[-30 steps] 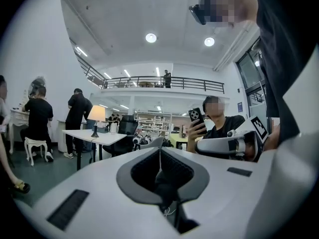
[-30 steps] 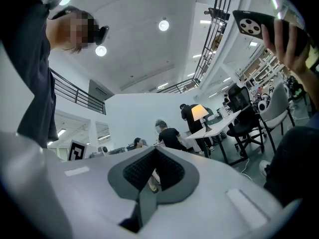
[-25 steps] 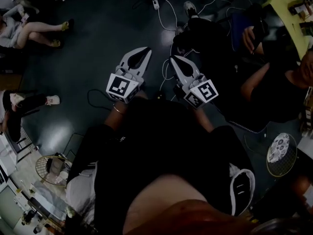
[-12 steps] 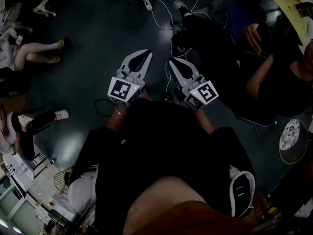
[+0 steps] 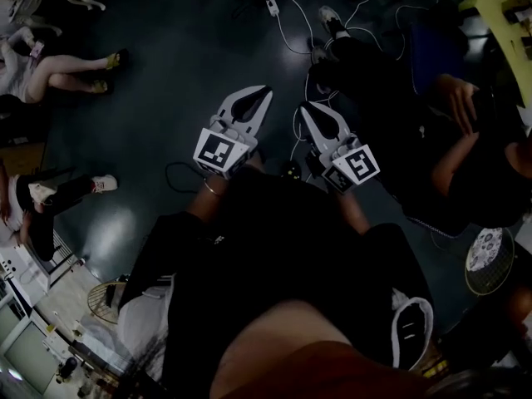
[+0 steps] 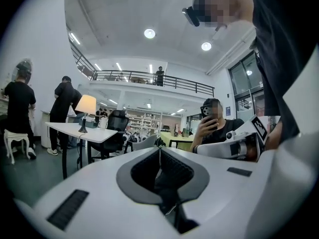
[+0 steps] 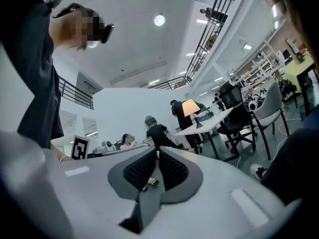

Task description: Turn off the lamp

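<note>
The lamp (image 6: 85, 105), with a glowing cream shade on a dark stem, stands on a white table (image 6: 102, 134) far off at the left of the left gripper view. It shows again as the lit lamp (image 7: 191, 107) on that table (image 7: 212, 119) in the right gripper view. The head view does not show it. My left gripper (image 5: 264, 98) and right gripper (image 5: 306, 108) are held side by side in front of my body, above the dark floor. Both are shut with nothing between the pads, and both are far from the lamp.
People stand beside the lamp table (image 6: 20, 103). A seated person holding a phone (image 6: 214, 126) is close on the right. A black office chair (image 6: 115, 123) stands by the table. Cables and a power strip (image 5: 268, 0) lie on the floor, where people sit (image 5: 50, 65).
In the head view both grippers have drifted a little to the right and down, still side by side. Their jaws stay shut.
</note>
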A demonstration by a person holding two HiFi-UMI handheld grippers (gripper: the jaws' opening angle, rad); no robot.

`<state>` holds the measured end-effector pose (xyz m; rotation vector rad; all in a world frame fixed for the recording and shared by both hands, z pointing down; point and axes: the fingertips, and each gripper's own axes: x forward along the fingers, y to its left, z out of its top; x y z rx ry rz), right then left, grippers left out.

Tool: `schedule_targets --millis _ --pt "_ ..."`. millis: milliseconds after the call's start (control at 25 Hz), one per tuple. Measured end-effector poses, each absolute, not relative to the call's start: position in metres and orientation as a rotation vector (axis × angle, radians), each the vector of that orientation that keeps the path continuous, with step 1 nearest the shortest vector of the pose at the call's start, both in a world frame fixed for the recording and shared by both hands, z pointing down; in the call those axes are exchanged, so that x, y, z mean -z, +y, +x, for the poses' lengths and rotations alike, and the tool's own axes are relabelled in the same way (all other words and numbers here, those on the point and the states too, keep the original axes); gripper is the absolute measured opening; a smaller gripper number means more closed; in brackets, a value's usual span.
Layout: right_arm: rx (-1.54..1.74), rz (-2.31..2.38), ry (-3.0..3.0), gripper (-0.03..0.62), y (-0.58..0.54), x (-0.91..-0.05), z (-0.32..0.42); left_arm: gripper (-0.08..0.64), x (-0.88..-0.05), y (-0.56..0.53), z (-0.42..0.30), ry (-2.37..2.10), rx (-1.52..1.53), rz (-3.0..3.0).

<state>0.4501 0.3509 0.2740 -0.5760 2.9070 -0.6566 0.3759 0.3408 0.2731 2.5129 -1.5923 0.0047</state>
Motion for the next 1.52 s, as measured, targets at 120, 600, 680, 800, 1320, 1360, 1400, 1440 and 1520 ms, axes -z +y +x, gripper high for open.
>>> schedule_targets --millis 120,600,680,800,1320,1360,1400,1440,1520 --pt "0.634 -0.575 2.938 0.001 0.348 -0.271 0.425 0.011 -0.272 0.336 0.348 -1.604 0.045 2.484" --pt "0.598 -0.585 2.974 0.003 0.317 -0.248 0.334 0.011 -0.253 0.314 0.255 -1.631 0.128 2.455" --pt "0.599 -0.576 2.974 0.005 0.312 -0.247 0.317 0.011 -0.254 0.315 0.239 -1.644 0.118 2.448" --pt "0.608 -0.556 2.967 0.005 0.309 -0.243 0.291 0.011 -0.259 0.318 0.216 -1.665 0.103 2.430" --pt "0.586 -0.602 2.969 0.002 0.310 -0.239 0.246 0.011 -0.254 0.311 0.148 -1.723 0.160 2.417" --pt "0.595 -0.609 2.973 0.002 0.306 -0.239 0.248 0.011 -0.254 0.310 0.150 -1.719 0.166 2.412" --pt "0.603 -0.613 2.975 0.002 0.303 -0.240 0.249 0.011 -0.255 0.309 0.151 -1.715 0.165 2.405" --pt "0.606 -0.611 2.976 0.002 0.300 -0.242 0.247 0.011 -0.258 0.309 0.150 -1.715 0.159 2.397" --pt "0.604 -0.592 2.979 0.002 0.293 -0.245 0.240 0.011 -0.261 0.309 0.144 -1.732 0.147 2.381"
